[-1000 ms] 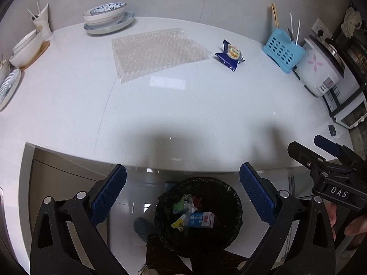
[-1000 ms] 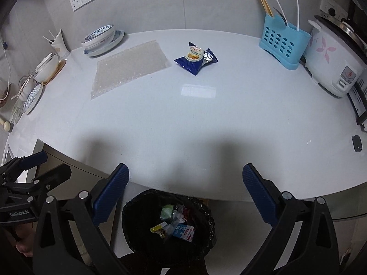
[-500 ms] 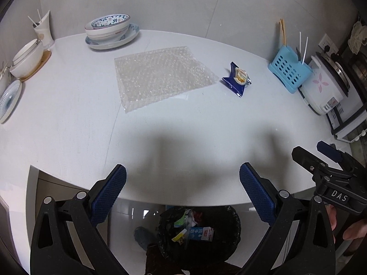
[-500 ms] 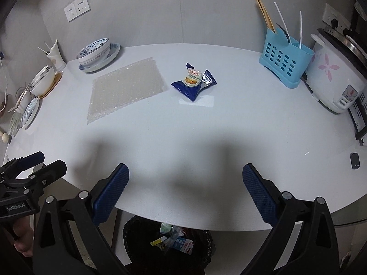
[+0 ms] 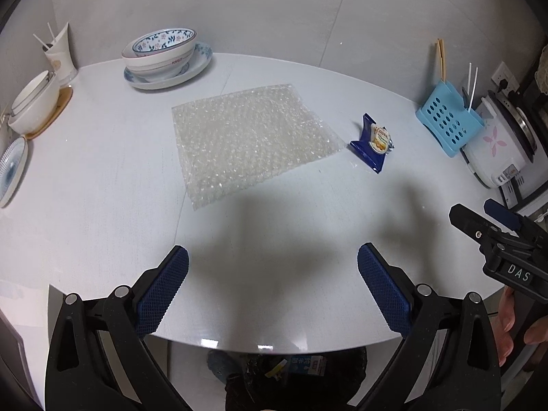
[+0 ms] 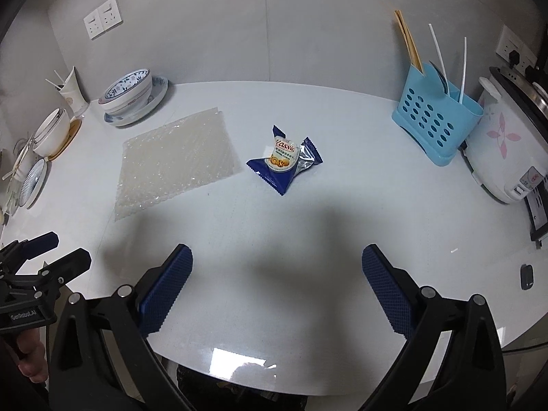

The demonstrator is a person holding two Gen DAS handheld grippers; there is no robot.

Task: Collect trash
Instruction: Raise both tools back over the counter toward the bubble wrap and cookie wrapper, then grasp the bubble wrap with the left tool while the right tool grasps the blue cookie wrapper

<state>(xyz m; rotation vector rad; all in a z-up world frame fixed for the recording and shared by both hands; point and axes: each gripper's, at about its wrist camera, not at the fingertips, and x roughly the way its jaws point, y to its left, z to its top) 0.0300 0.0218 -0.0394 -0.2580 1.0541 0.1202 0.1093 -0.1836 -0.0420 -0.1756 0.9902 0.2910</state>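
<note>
A clear bubble-wrap sheet [image 5: 250, 144] lies flat in the middle of the white counter [image 5: 102, 171]; it also shows in the right wrist view [image 6: 178, 164]. A blue snack wrapper [image 5: 373, 142] lies to its right, and in the right wrist view [image 6: 284, 162] it is straight ahead. A black trash bin [image 5: 294, 373] holding trash sits on the floor under the counter's near edge, mostly hidden. My left gripper [image 5: 272, 281] is open and empty above the near counter. My right gripper [image 6: 274, 281] is open and empty, also above the near counter.
Stacked bowls on a plate [image 5: 164, 58] and a paper cup [image 5: 61, 54] stand at the back left, more dishes [image 5: 30, 102] at the left edge. A blue utensil holder [image 6: 435, 116] and a white rice cooker [image 6: 507, 144] stand at the right. A small dark object [image 6: 525, 275] lies near the right edge.
Both grippers have moved up and forward from above the bin to over the counter; the bin has slid almost out of sight and the bubble wrap and wrapper appear closer. Both stay open.
</note>
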